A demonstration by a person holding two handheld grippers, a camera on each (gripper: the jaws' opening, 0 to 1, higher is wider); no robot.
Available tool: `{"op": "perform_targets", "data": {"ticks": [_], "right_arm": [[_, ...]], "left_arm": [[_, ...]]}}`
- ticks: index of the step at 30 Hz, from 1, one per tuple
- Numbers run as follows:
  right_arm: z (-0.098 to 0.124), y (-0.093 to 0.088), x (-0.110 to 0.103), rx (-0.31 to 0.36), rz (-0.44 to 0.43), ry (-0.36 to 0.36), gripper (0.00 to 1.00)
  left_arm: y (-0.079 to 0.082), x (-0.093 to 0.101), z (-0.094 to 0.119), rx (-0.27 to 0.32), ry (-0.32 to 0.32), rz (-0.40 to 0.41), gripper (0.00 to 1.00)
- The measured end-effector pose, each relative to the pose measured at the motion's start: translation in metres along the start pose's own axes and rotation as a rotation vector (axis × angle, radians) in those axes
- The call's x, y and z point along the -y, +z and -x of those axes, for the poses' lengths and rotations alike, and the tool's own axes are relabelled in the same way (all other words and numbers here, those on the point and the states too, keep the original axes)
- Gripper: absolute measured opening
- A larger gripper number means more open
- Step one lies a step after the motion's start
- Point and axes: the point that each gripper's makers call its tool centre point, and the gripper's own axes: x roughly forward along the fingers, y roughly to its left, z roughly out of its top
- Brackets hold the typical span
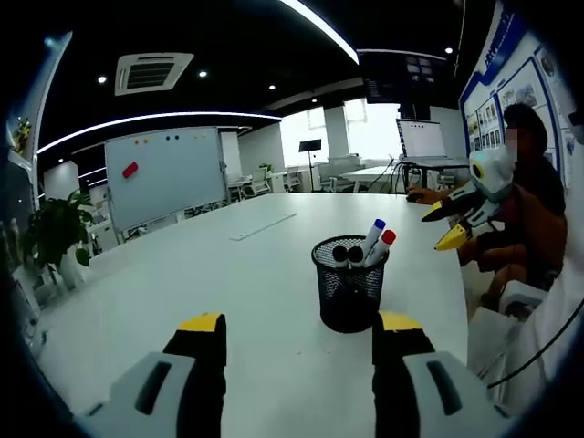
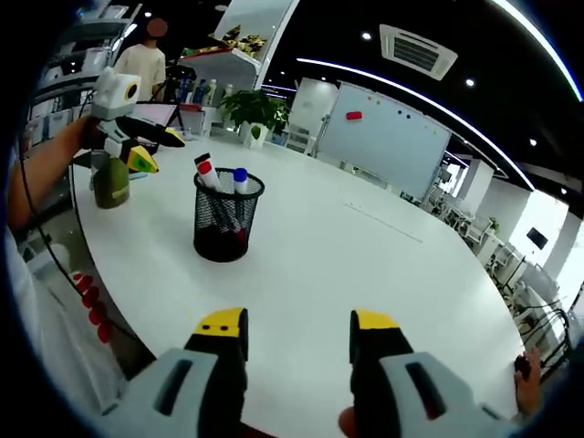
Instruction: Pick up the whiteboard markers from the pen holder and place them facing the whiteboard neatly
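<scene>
A black mesh pen holder (image 1: 349,285) stands on the white table (image 1: 219,283), just ahead of my left gripper (image 1: 301,333), which is open and holds nothing. Out of the holder stick a blue-capped marker (image 1: 374,235), a red-capped marker (image 1: 385,243) and two black-capped ones (image 1: 347,254). My right gripper (image 1: 461,217) hovers to the right of the holder. In the right gripper view the holder (image 2: 225,219) sits ahead to the left with the red cap (image 2: 207,171) and blue cap (image 2: 241,176) showing. My right gripper (image 2: 298,328) is open and empty. The whiteboard (image 1: 164,173) stands beyond the table.
A long ruler (image 1: 263,226) lies on the table past the holder. A green bottle (image 2: 111,182) stands near the table edge by my left gripper (image 2: 128,128). A potted plant (image 2: 251,109) and shelves are behind. A person (image 1: 529,182) is at the right.
</scene>
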Motion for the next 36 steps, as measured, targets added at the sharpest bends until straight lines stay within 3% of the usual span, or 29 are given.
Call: {"op": "perform_targets", "data": {"ticks": [13, 15, 16, 20, 34, 36], "right_arm": [[0.001, 0.011, -0.002, 0.029, -0.044, 0.017, 0.44], [0.0, 0.013, -0.004, 0.036, -0.056, 0.022, 0.44], [0.0, 0.014, -0.006, 0.037, -0.063, 0.03, 0.44], [-0.002, 0.025, -0.021, 0.073, -0.181, 0.122, 0.43], [-0.007, 0.03, -0.025, 0.064, -0.143, 0.121, 0.43], [-0.006, 0.035, -0.029, 0.082, -0.182, 0.151, 0.43]], "left_arm": [[0.001, 0.001, -0.001, 0.007, -0.005, -0.007, 0.66], [-0.001, 0.002, -0.002, 0.003, -0.003, -0.082, 0.68], [-0.004, 0.003, -0.002, -0.013, 0.001, -0.109, 0.69], [-0.002, 0.005, -0.002, -0.008, -0.013, -0.085, 0.68], [0.0, 0.008, -0.002, -0.01, -0.012, -0.09, 0.68], [-0.001, 0.006, -0.002, -0.01, -0.011, -0.089, 0.68]]}}
